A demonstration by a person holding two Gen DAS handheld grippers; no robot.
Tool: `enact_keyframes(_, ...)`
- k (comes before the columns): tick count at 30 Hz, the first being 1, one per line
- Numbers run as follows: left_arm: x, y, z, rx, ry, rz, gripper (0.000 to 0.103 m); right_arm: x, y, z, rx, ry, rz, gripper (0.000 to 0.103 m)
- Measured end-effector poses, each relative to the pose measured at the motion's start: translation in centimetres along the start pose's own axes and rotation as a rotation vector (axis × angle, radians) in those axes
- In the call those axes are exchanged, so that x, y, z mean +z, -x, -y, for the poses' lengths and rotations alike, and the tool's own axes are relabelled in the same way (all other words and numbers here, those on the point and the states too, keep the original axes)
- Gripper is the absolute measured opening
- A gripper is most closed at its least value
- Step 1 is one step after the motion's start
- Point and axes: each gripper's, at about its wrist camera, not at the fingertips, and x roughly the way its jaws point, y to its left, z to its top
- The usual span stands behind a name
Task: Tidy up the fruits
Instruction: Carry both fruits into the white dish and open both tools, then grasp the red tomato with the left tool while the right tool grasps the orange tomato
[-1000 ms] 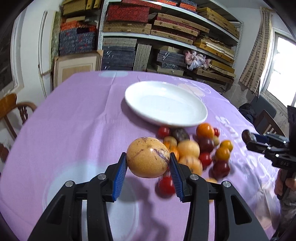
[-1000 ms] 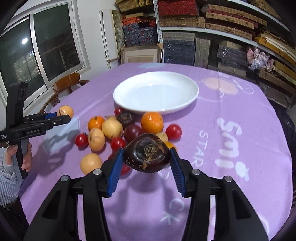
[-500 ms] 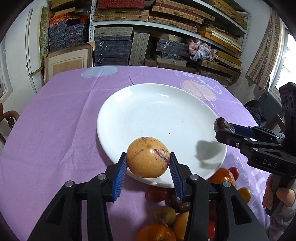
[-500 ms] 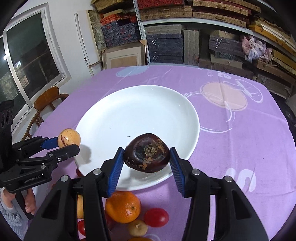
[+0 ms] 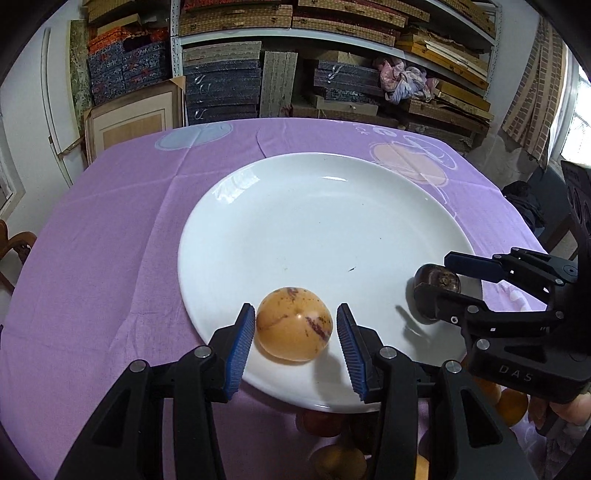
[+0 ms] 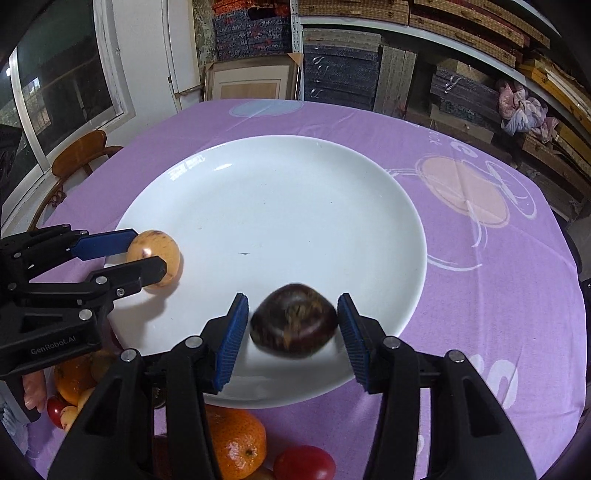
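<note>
While both fruits sit low over the near part of the white plate (image 5: 317, 229), neither can be confirmed as resting on it. Yellow fruit (image 5: 294, 328): round, brown-streaked, between the blue pads of the left gripper (image 5: 295, 341), fingers (image 5: 240, 343) clamped on its sides, by the plate's near left rim. Dark fruit (image 6: 294, 320): purple-brown, slightly blurred, between the pads of the right gripper (image 6: 291, 334), fingers (image 6: 351, 336) closed on it, by the plate's near right rim. Plate otherwise bare, standing mid-way on the surface under a purple cloth (image 6: 480, 280). Loose fruit at the surface's near edge, just beside the plate rim: an orange (image 6: 236, 439), a red tomato (image 6: 304, 463), several smaller pieces. Behind the far edge: shelves (image 5: 332, 33) stacked with boxes.
</note>
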Motion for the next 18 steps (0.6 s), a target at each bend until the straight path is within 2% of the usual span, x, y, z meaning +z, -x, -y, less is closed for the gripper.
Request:
enact_keyframes(5,-0.2,2.5,-0.9,-0.001,0.032,0.027,0.046,0.7,4.8,0.6,0.030,-0.038,0.102,0.050)
enact_keyframes(6,-0.4,3.5,-1.0,0.009,0.025,0.038,0.047,0.8,6.5,0.8,0.040,-0.043,0.134,0.053)
enact_keyframes(7,-0.7,4.7,-1.1,0.020,0.017,0.051,0.050,0.6,8.5,0.9,0.046,-0.047,0.170,0.058)
enact_keyframes(9,-1.6,7.0,-1.2,0.041,-0.003,0.077,0.062,-0.2,12.3,0.9,0.050,-0.054,0.240,0.084)
enact_keyframes(10,-2.2,8.1,-1.1,0.054,-0.018,0.089,0.066,-0.7,14.1,0.9,0.048,-0.055,0.275,0.090)
enact_keyframes(11,-3.1,9.3,-0.9,0.065,-0.034,0.099,0.068,-1.6,15.8,0.7,0.051,-0.048,0.308,0.095)
enact_keyframes(14,-5.9,11.8,-0.2,0.075,-0.061,0.114,0.076,-5.0,18.9,0.2,0.047,-0.037,0.341,0.099)
enact_keyframes(18,-10.7,13.9,0.7,0.087,-0.074,0.130,0.087,-10.4,19.8,-0.1,0.039,-0.056,0.342,0.099)
